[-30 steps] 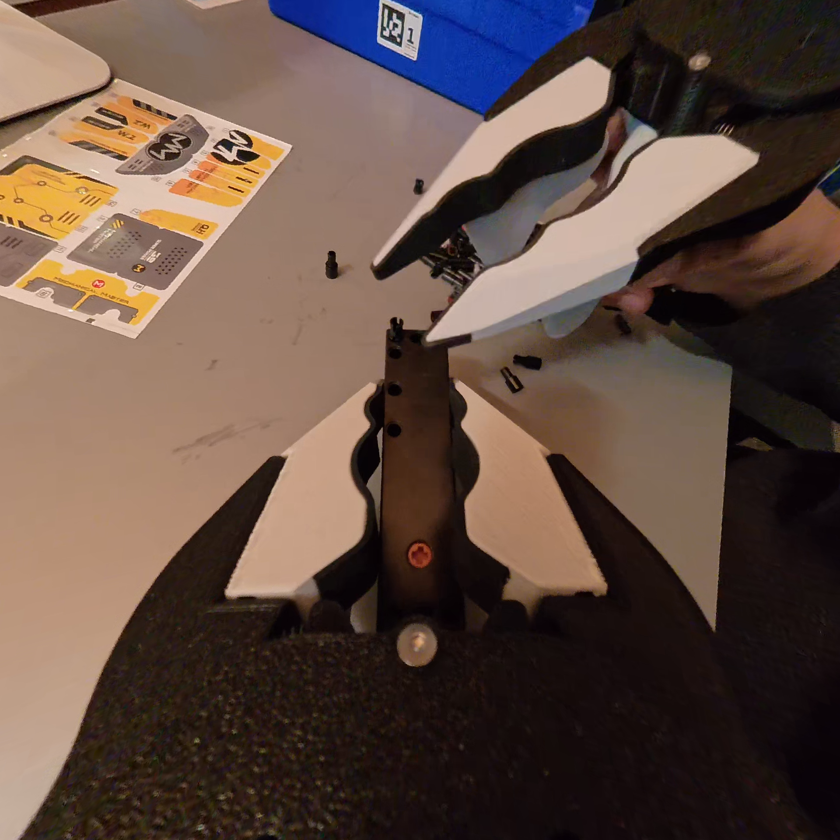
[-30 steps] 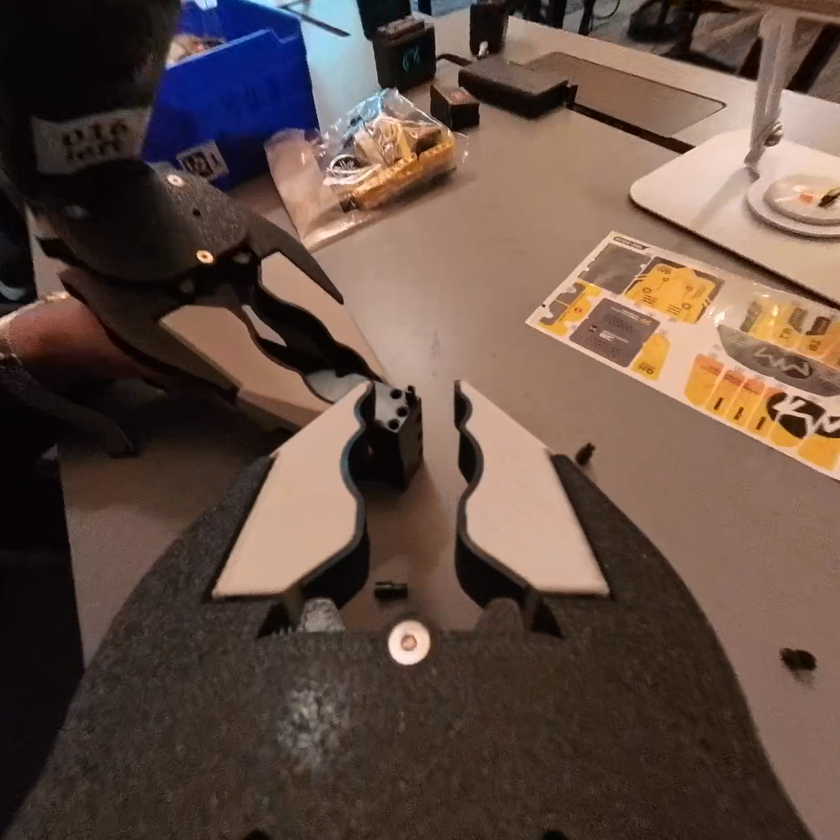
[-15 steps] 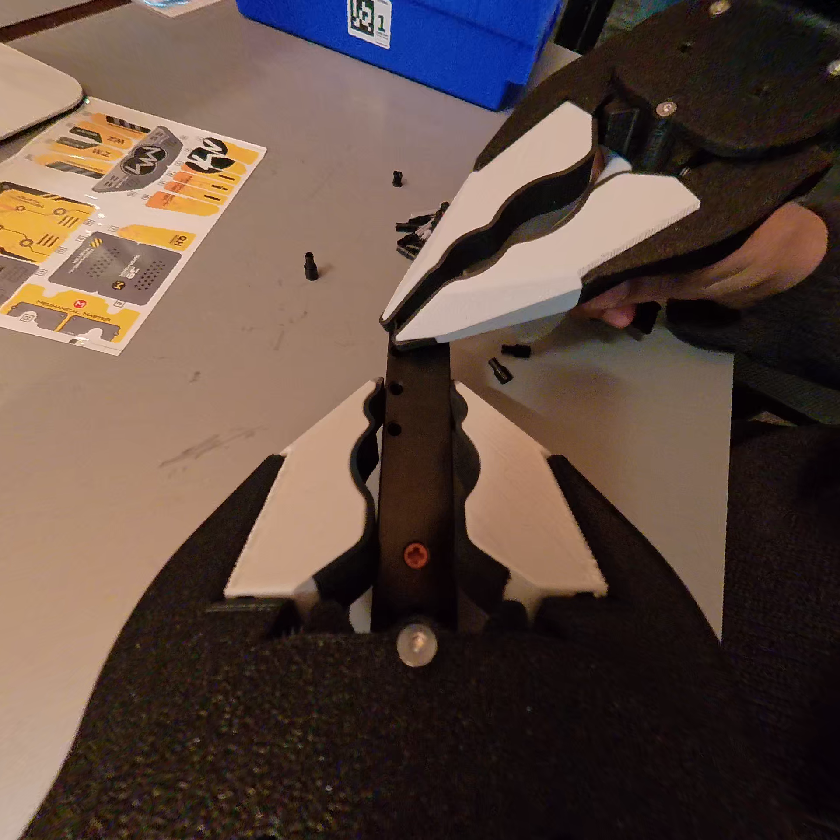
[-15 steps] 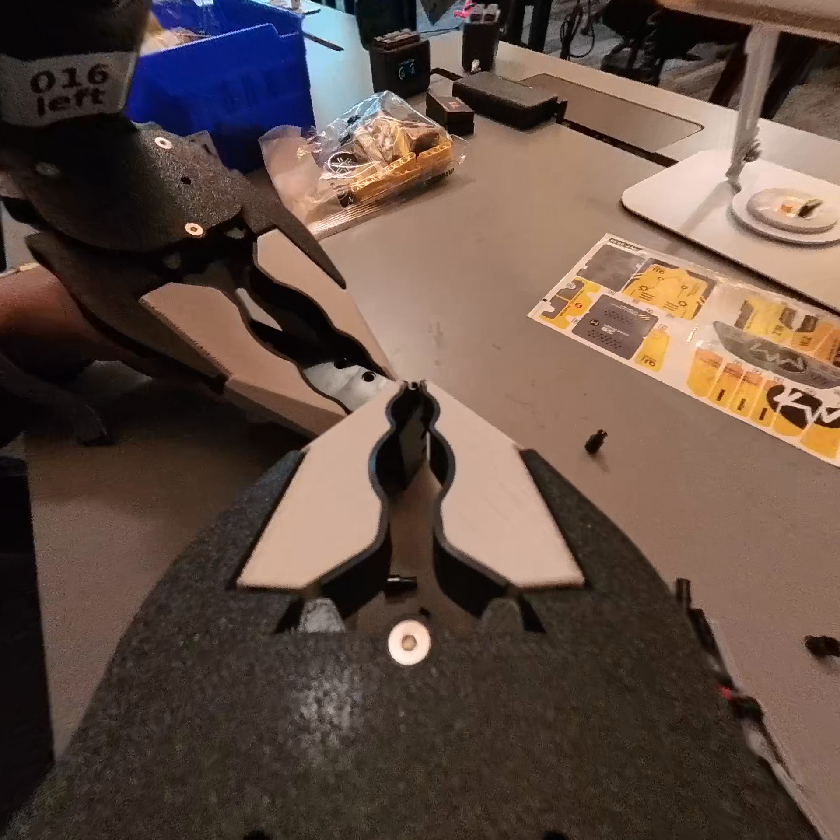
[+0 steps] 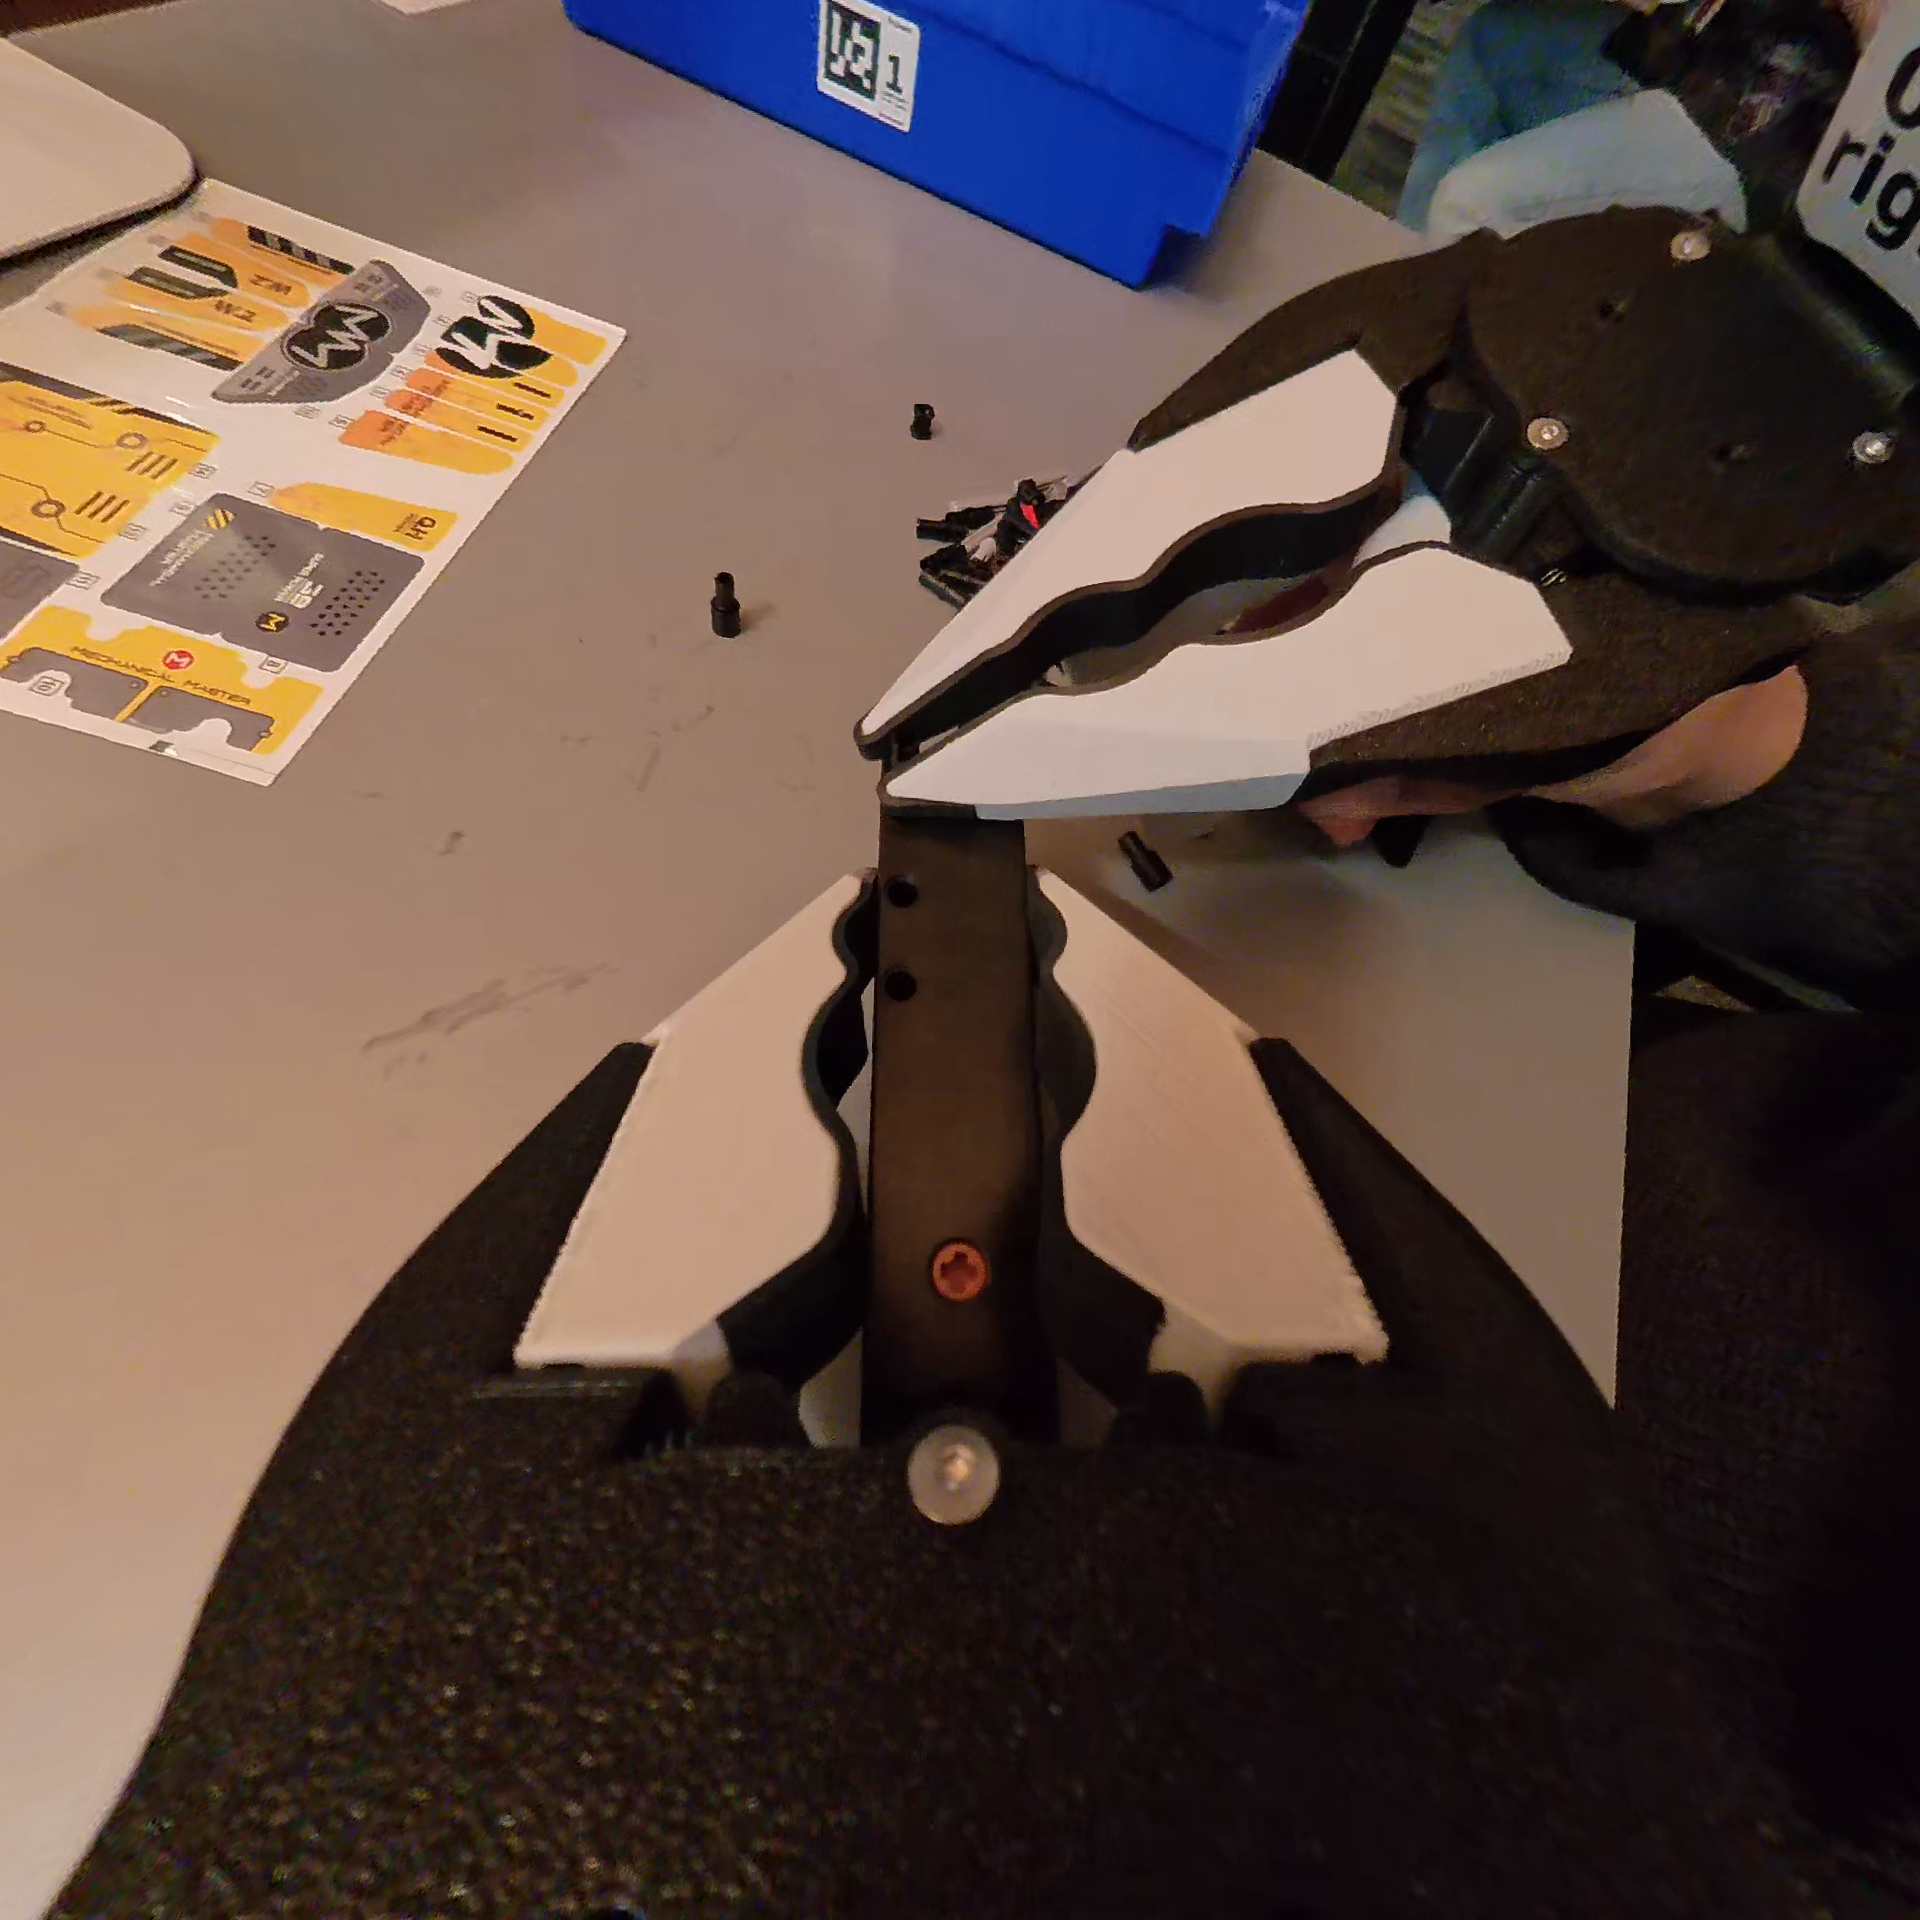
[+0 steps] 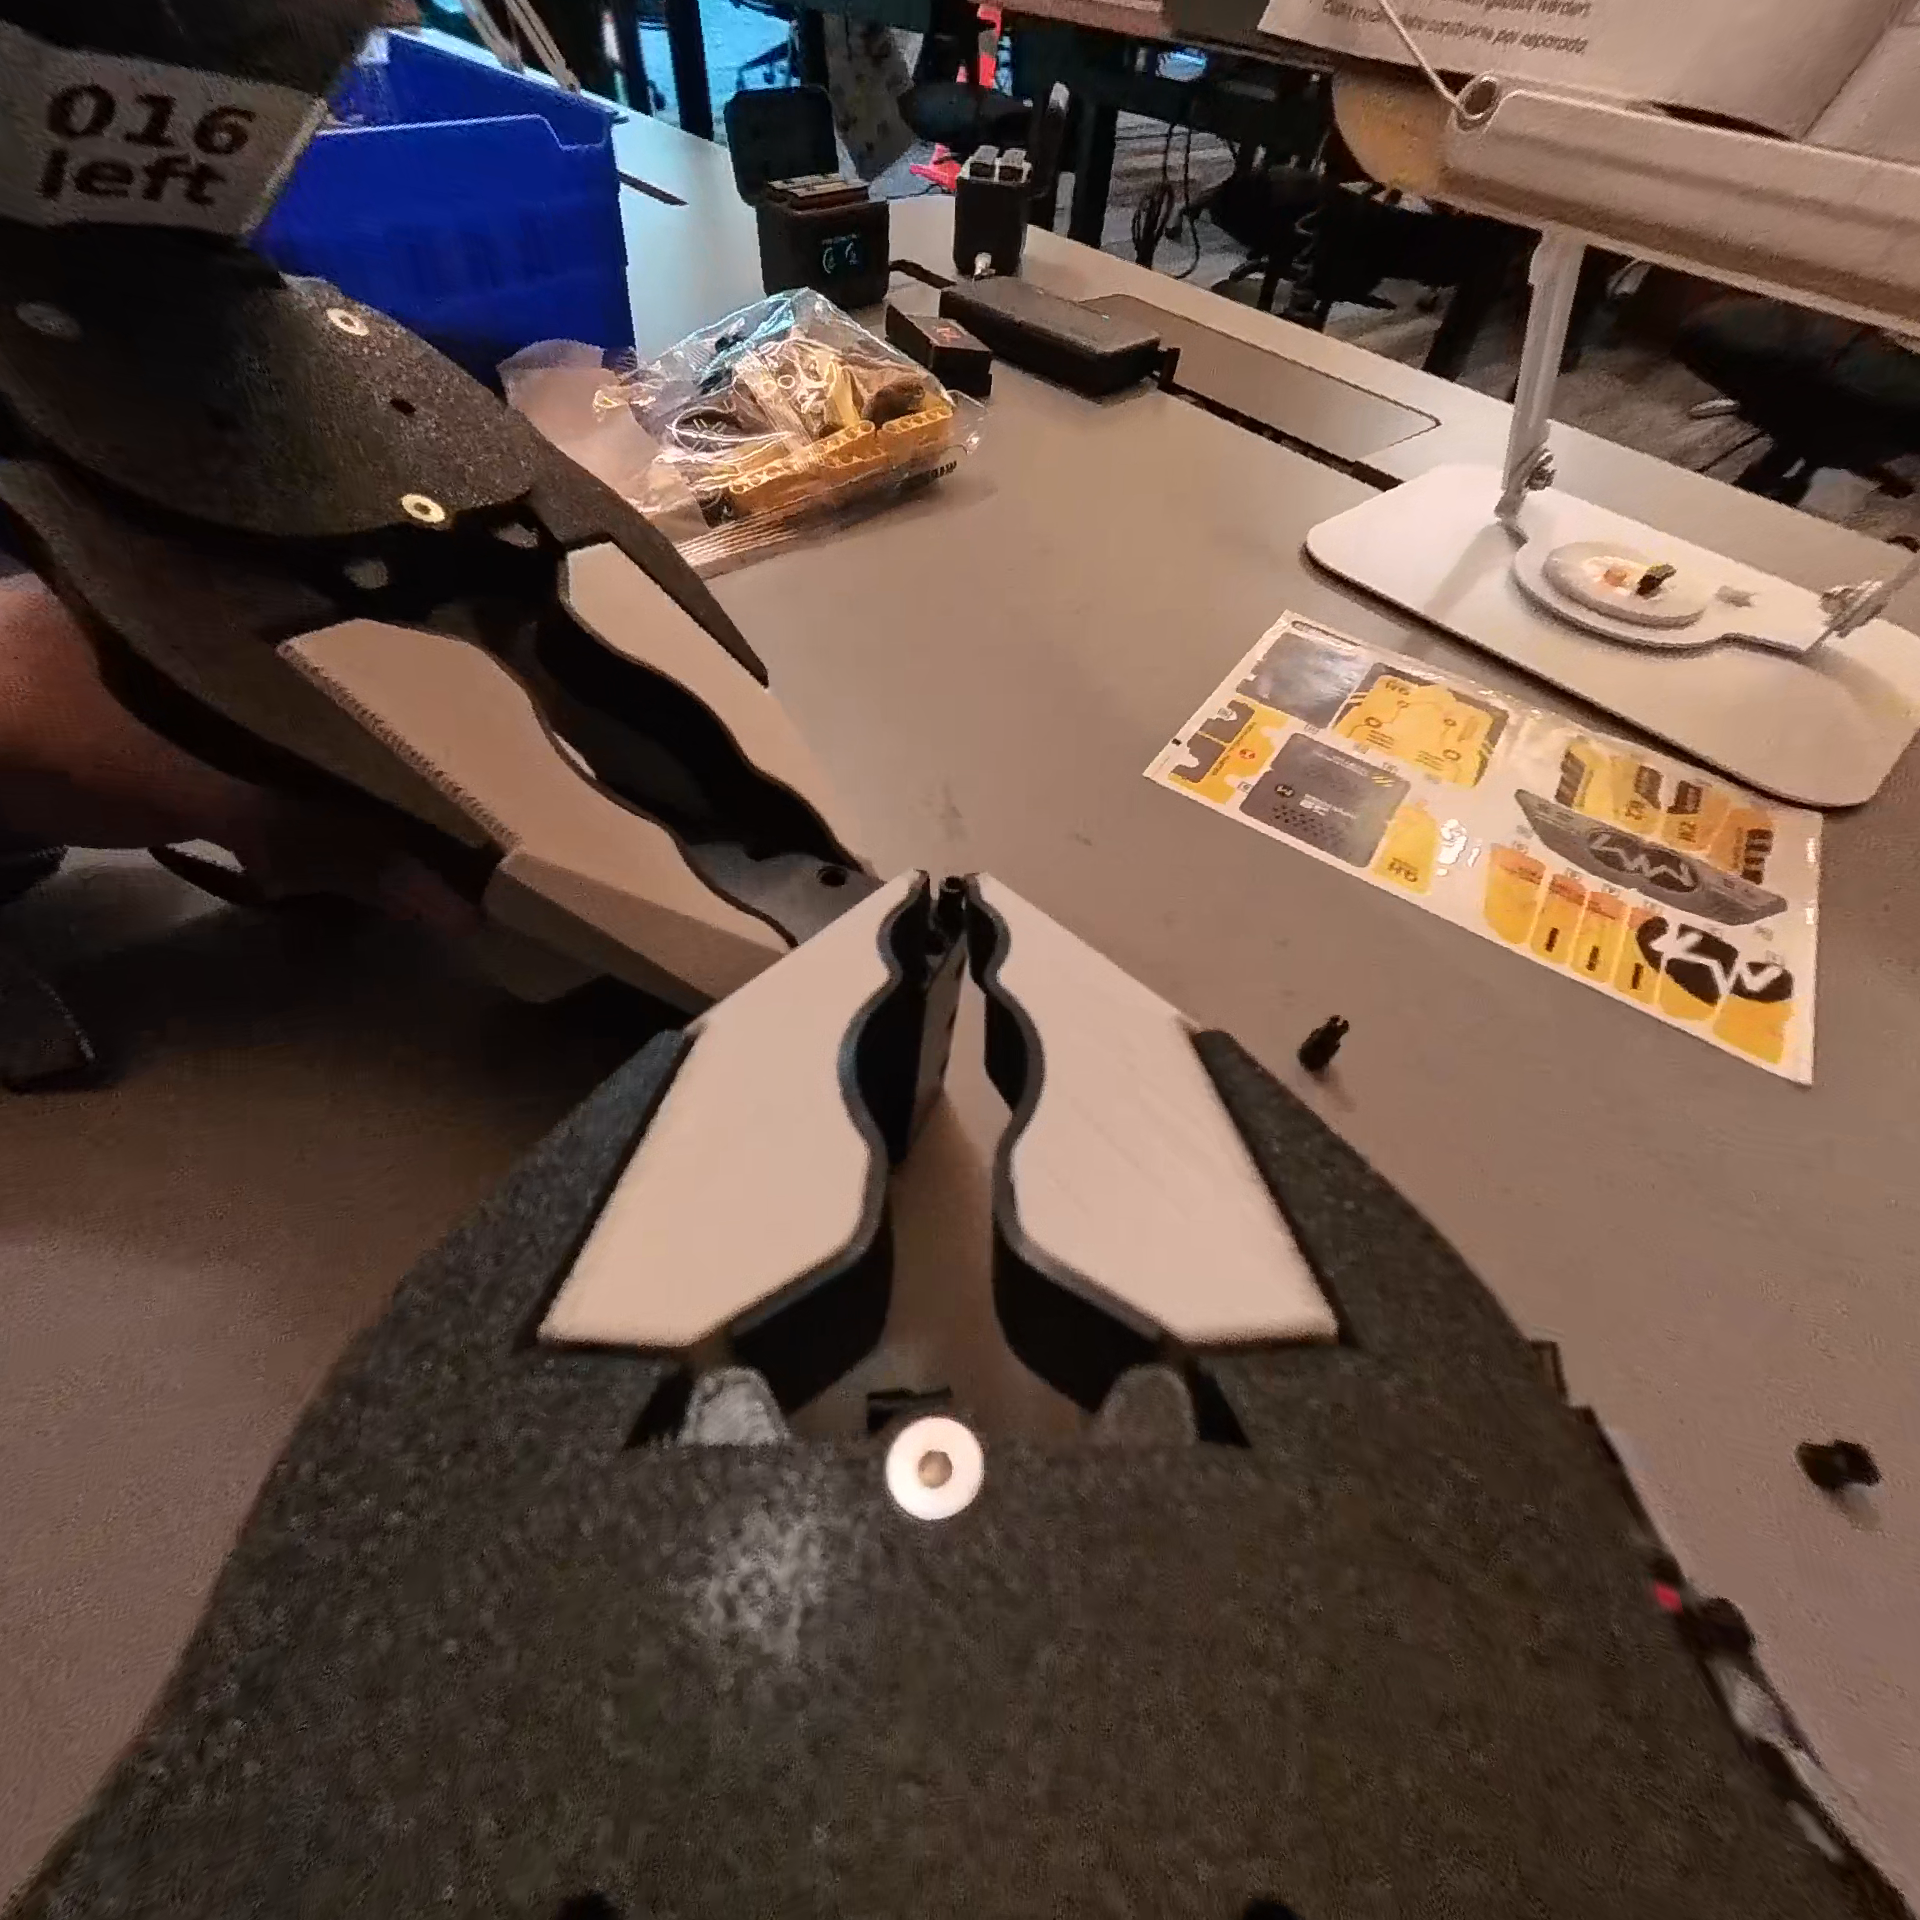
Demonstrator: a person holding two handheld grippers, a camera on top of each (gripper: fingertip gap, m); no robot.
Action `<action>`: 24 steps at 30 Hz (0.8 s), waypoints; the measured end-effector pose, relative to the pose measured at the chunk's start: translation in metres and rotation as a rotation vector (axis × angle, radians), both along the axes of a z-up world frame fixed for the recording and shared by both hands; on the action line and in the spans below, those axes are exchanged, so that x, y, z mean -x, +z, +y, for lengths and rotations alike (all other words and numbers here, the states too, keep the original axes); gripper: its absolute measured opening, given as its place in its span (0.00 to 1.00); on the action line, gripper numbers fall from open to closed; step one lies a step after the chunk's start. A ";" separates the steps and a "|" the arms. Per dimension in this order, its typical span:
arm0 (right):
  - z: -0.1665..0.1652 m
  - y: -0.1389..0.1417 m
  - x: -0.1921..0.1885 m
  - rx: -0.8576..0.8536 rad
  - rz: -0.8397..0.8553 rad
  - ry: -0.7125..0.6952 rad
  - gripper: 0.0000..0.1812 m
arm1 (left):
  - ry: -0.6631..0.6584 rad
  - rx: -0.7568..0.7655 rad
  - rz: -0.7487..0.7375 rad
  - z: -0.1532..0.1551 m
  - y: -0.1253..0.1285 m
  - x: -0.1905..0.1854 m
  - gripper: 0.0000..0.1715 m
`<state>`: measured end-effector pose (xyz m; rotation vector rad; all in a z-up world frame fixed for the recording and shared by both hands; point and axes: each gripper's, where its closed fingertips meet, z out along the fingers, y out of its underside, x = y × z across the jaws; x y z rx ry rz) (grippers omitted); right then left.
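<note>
My left gripper (image 5: 951,883) is shut on a long black beam (image 5: 951,1091) with side holes and an orange pin (image 5: 958,1270). It holds the beam pointing forward above the grey table (image 5: 623,883). My right gripper (image 5: 881,750) comes in from the right, with its tips closed at the beam's far end. In the right wrist view my right gripper (image 6: 948,885) pinches a small black pin (image 6: 951,896) that sits at the beam's end (image 6: 930,997). The left gripper (image 6: 810,883) reaches in from the left.
A sticker sheet (image 5: 260,468) lies at the left and a blue bin (image 5: 1039,104) at the back. Loose black pins (image 5: 724,603) and a small pile of them (image 5: 977,530) lie on the table. A bag of yellow parts (image 6: 800,416) and a white stand base (image 6: 1610,644) stand farther off. Both grippers' tips are close together, under 4 cm apart.
My right gripper was open around the beam's end a second ago. It has closed on the pin there and tilted flatter. My left gripper keeps its hold on the beam.
</note>
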<state>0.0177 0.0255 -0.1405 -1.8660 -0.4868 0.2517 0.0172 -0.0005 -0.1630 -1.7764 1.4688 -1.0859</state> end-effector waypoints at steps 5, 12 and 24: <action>0.001 0.000 0.000 0.005 0.011 -0.012 0.03 | 0.003 0.000 -0.001 0.000 0.000 0.000 0.15; 0.003 -0.001 0.001 0.039 0.072 -0.020 0.03 | 0.006 0.014 -0.003 0.001 0.000 0.000 0.15; 0.002 -0.001 0.003 0.036 0.068 -0.023 0.04 | 0.004 -0.007 0.001 0.000 0.000 0.000 0.15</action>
